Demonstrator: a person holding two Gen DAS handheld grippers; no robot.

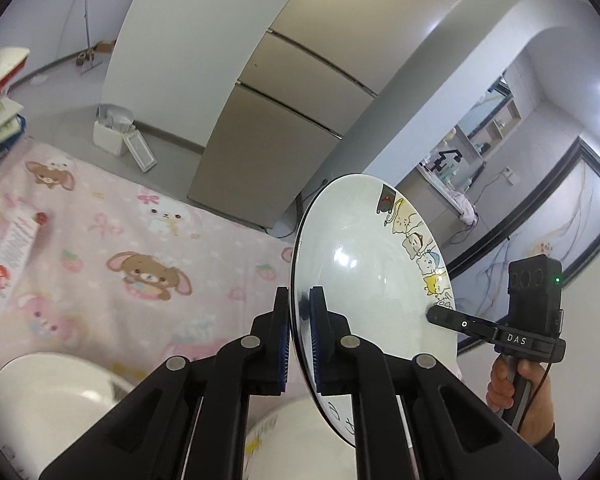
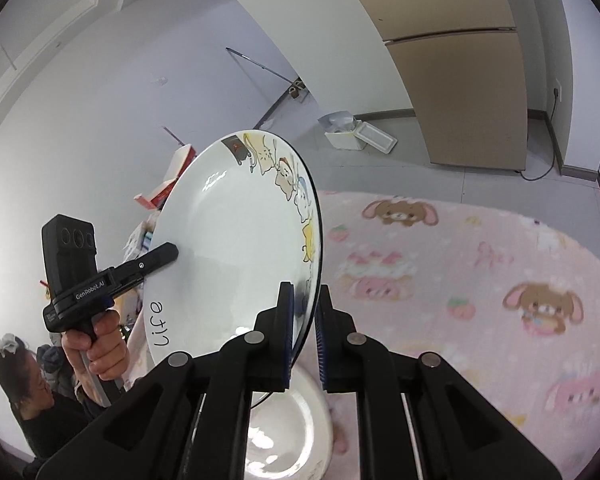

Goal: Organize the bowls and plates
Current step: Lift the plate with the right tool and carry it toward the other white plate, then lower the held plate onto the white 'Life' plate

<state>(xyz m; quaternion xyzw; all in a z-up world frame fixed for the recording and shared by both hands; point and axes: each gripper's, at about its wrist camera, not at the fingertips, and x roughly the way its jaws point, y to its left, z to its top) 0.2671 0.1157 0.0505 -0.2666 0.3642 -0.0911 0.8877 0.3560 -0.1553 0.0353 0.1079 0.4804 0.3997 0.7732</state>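
A white plate [image 1: 364,248] with cartoon cats along its rim and the word "Life" is held tilted on edge above the table. My left gripper [image 1: 298,300] is shut on its near rim. My right gripper [image 1: 434,314] pinches the opposite rim, with a hand on its handle. In the right wrist view the same plate [image 2: 236,240] stands between the pads of my right gripper [image 2: 306,296], which is shut on it, and my left gripper [image 2: 172,252] clamps the far rim. A white bowl [image 1: 40,392] sits at lower left. Another white dish [image 2: 296,420] lies under the plate.
The table wears a pink cartoon-bunny cloth [image 2: 460,280]. A printed carton [image 1: 12,248] lies at its left edge beside stacked books [image 1: 0,120]. A tall beige cabinet [image 1: 292,120] and a white bin [image 1: 112,132] stand on the floor beyond. A person [image 2: 40,392] is at lower left.
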